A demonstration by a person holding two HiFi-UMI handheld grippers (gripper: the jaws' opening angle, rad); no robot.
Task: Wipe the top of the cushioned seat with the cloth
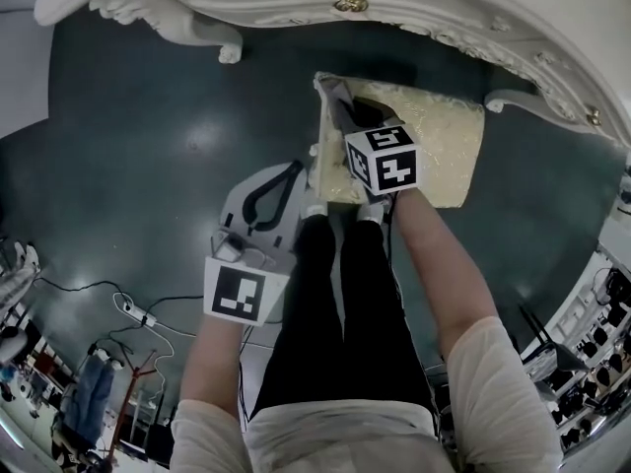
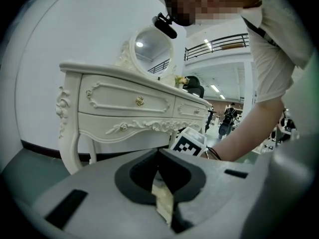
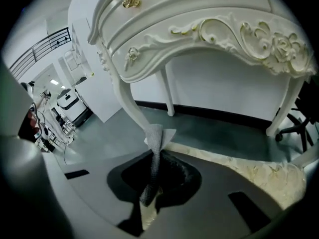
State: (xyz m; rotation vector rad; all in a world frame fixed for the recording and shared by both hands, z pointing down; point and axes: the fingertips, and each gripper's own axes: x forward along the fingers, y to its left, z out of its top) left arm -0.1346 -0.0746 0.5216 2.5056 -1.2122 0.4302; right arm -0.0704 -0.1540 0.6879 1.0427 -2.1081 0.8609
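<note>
One grey cloth [image 3: 155, 136], clamped by the right gripper [image 3: 155, 156] at the cream cushioned seat's [image 1: 444, 136] left edge; wiping apparently just starting; left gripper [image 2: 158, 156] closed, empty.

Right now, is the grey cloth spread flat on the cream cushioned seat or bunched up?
Bunched: the grey woven cloth is a narrow twist pinched in the right gripper.
</note>
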